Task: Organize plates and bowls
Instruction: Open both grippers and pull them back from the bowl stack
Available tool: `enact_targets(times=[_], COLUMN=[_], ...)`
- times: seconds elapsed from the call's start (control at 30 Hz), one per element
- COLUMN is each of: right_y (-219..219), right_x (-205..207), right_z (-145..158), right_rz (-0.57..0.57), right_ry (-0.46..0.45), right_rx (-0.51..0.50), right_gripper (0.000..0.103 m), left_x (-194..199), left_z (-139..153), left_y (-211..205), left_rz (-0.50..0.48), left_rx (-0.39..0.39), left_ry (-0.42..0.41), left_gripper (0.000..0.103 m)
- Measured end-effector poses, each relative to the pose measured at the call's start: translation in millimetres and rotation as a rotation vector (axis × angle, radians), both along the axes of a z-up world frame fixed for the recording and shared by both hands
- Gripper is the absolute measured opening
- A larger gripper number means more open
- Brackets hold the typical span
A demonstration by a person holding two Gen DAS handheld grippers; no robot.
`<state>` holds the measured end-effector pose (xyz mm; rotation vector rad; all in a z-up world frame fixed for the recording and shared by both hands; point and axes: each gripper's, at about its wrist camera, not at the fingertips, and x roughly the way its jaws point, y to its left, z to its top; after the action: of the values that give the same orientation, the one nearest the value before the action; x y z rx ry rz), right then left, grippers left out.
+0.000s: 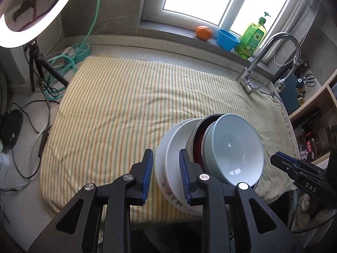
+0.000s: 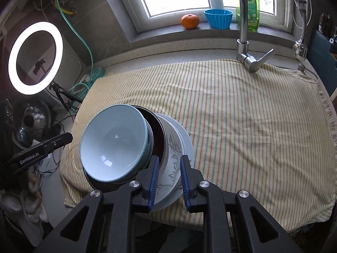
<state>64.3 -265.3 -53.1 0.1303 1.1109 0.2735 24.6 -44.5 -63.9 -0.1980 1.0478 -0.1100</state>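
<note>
A: What are the left tongs (image 1: 165, 174) doing?

B: Their blue-padded jaws straddle the rims of the two white plates at the outside of a tilted stack: the white plate with pink flowers (image 1: 163, 176) and a plain white plate (image 1: 175, 147) nested in it. Whether the pads press the rims, I cannot tell.

A: And the right tongs (image 2: 168, 179)?

B: They come at the same stack from the opposite side. Their jaws bracket the white dish with a grey leaf pattern (image 2: 171, 164); the left pad sits beside the dark red metal-rimmed bowl (image 2: 157, 135). There too, a small gap may remain, so I cannot tell if they are clamped.

A: How is the stack arranged?

B: The dishes lean on edge, nested. The pale blue ceramic bowl (image 1: 236, 147) is innermost, its hollow open to both cameras, just right of the left tongs and left of the right tongs. The dark red bowl comes behind it, then the white plates.

A: What lies beyond the tongs?

B: The yellow striped cloth (image 2: 242, 116) covering the counter (image 2: 168, 54) spreads ahead of both. Farther off stands a chrome tap (image 2: 244, 25), and on the window sill an orange (image 2: 190, 21), a blue fluted cup (image 2: 219, 18) and a green soap bottle (image 1: 252, 35). Far left glows a white ring light (image 2: 35, 58).
</note>
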Motion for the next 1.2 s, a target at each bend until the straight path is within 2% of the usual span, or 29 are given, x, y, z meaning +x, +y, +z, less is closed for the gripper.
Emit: enact_targets(times=[0.13, 0.27, 0.4, 0.53, 0.7, 0.83, 1.2], right_y=[4, 5, 2, 0, -4, -8, -8], right_x=[-10, -19, -28, -38, -46, -50, -52], right_z=[9, 13, 15, 16, 15, 17, 17], right_rz=[0.006, -0.003, -0.026, -0.038, -0.066, -0.079, -0.081], right_ry=[-0.056, -0.085, -0.110, -0.131, -0.130, -0.136, -0.136], right_rx=[-0.021, -0.040, -0.049, -0.074, -0.054, -0.050, -0.053], right_gripper=[0.032, 0.034, 0.048, 0.050, 0.050, 0.050, 0.050], left_x=[-10, -19, -27, -31, -38, -41, -45], left_z=[4, 11, 14, 15, 18, 20, 23], left_y=[-4, -8, -10, -14, -22, -25, -29], left_rz=[-0.015, -0.026, -0.019, -0.021, -0.035, -0.040, -0.053], left_rx=[0.024, 0.044, 0.057, 0.069, 0.080, 0.081, 0.081], left_ry=[-0.020, -0.045, -0.058, -0.058, -0.064, -0.071, -0.081], left_gripper=[0.043, 0.050, 0.063, 0.064, 0.064, 0.071, 0.071])
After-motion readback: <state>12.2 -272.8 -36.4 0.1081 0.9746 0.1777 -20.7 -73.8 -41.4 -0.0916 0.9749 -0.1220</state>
